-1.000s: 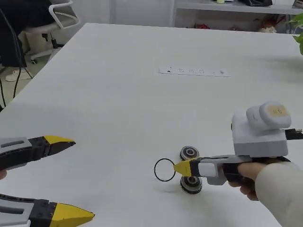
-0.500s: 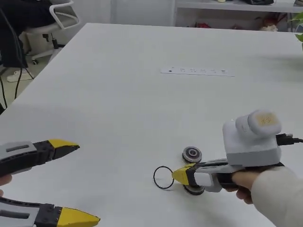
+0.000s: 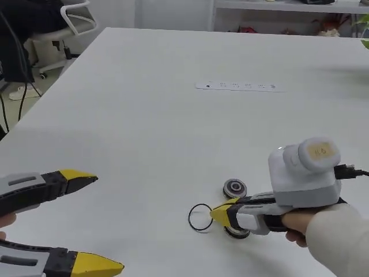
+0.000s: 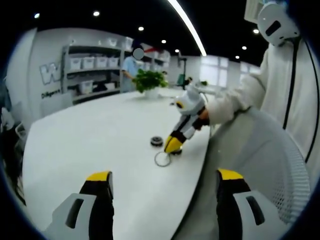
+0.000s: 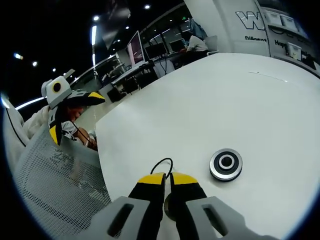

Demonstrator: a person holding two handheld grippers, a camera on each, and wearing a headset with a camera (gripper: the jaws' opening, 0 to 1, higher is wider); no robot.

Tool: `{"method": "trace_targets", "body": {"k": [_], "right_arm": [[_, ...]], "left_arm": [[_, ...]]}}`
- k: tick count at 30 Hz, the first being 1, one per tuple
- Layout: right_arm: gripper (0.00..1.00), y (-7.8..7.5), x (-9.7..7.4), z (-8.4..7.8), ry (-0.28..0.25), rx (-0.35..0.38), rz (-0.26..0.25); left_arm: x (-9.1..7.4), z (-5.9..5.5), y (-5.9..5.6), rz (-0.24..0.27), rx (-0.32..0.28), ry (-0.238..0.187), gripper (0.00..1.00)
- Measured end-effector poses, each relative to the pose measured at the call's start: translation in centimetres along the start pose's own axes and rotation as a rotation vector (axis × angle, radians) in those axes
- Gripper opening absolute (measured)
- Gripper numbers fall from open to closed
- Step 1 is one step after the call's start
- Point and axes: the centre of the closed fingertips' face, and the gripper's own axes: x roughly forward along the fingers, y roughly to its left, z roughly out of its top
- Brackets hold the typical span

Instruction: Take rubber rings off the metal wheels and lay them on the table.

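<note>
A thin black rubber ring (image 3: 200,217) rests low over the white table (image 3: 150,115), and its near edge sits between the tips of my right gripper (image 3: 214,214). Seen in the right gripper view, the ring (image 5: 162,165) loops out from the yellow tips of that gripper (image 5: 167,179), which is shut on it. One metal wheel (image 3: 234,188) lies flat just beyond the gripper; the right gripper view shows this wheel (image 5: 226,164) to the right of the jaws. A second wheel (image 3: 237,232) is partly hidden under the gripper. My left gripper (image 3: 99,222) hangs open at the near left, empty.
A white power strip (image 3: 239,86) lies flat across the middle of the table. An office chair (image 3: 63,29) stands off the far left corner. In the left gripper view the table edge (image 4: 197,165) runs close to the ring (image 4: 163,159), with a mesh chair back beside it.
My right gripper has lowered the ring from a raised, upright loop to nearly flat on the table. The left gripper has stayed where it was.
</note>
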Motion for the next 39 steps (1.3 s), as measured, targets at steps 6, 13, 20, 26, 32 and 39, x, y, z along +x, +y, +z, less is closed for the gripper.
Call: {"method": "trace_targets", "body": {"k": [6,13,20,26,32,39], "right_arm": [[0.03,-0.5,-0.4,0.2,-0.011,0.011,-0.016],[0.04,-0.7,-1.1,1.2,-0.045,0.007,-0.025],[0.07,-0.6,-1.9,2.5,-0.063,-0.034,-0.027],[0.08,-0.7,-3.1,3.8,-0.1,-0.06,-0.031],[0.11,-1.0,-4.1,5.1,-0.156,-0.04,-0.031],[0.13,-0.9,-5.1,6.1,-0.196,-0.04,-0.028]], "left_arm": [[0.0,0.4,0.1,0.001,0.005,-0.008,0.86],[-0.1,1.1,0.2,0.009,0.008,-0.019,0.86],[0.2,1.8,0.2,0.015,0.021,-0.011,0.86],[0.6,2.8,0.5,0.019,0.043,-0.017,0.86],[0.7,3.4,0.8,0.019,0.058,-0.018,0.86],[1.1,4.0,0.8,0.009,0.083,-0.009,0.86]]}}
